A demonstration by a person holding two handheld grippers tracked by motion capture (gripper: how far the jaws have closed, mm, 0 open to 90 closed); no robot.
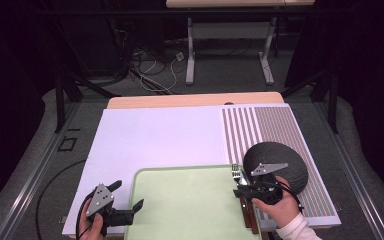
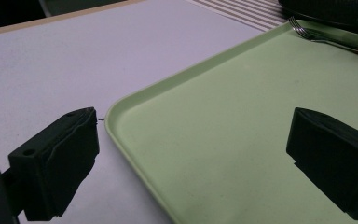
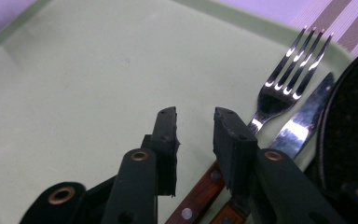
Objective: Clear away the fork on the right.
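Observation:
A pale green tray (image 1: pixel 180 200) lies at the table's near edge. On its right side rest a fork (image 1: pixel 236 173) and a knife (image 3: pixel 305 121), both with brown wooden handles (image 3: pixel 200 196), tines and blade pointing away from me. My right gripper (image 1: pixel 238 186) hovers just over the handles; its jaws (image 3: pixel 196 114) stand a little apart with nothing between the pads. My left gripper (image 1: pixel 129 194) is wide open at the tray's left rim (image 2: pixel 135 140), one jaw over the white board and one over the tray.
A black round plate (image 1: pixel 280 155) sits on the striped placemat (image 1: pixel 275 125), right beside the tray and the cutlery. A white board (image 1: pixel 155 135) covers the table beyond the tray. Table legs and cables lie on the floor farther back.

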